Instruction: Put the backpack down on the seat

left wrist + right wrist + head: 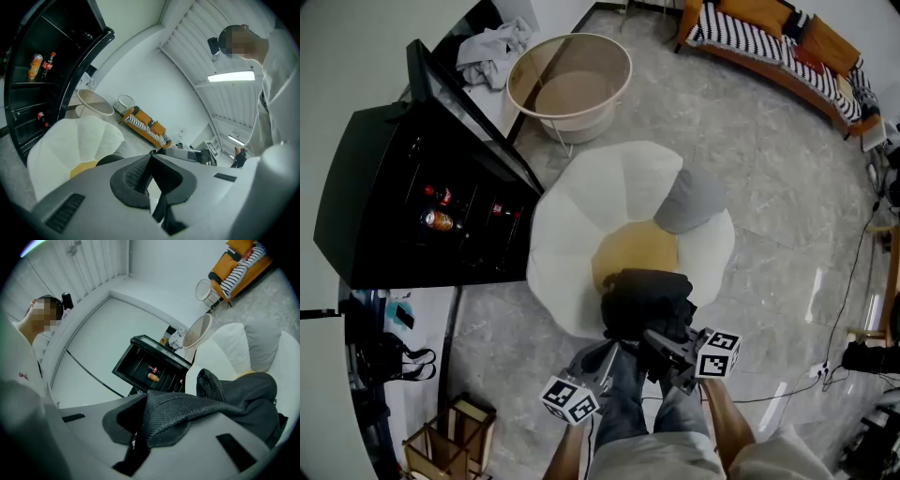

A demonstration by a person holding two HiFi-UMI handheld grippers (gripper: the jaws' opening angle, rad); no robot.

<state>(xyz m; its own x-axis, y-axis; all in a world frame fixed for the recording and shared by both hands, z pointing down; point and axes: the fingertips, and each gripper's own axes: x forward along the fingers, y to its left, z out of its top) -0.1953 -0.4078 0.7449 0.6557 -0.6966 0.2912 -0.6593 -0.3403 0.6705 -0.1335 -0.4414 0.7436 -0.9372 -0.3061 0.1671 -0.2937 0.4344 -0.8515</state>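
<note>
A black backpack rests on the front edge of a white petal-shaped chair, partly over its yellow seat. My right gripper is shut on a woven black strap of the backpack, and the fabric drapes over its jaws. Just left of the bag, my left gripper is low, its jaws shut together with nothing between them. A sliver of the backpack shows beyond it, in front of the chair. A grey cushion leans on the chair's back right.
A black open cabinet with cans and bottles stands left of the chair. Behind it is a round beige basin table. An orange sofa with a striped throw lines the far wall. A wooden crate sits at lower left; cables trail at right.
</note>
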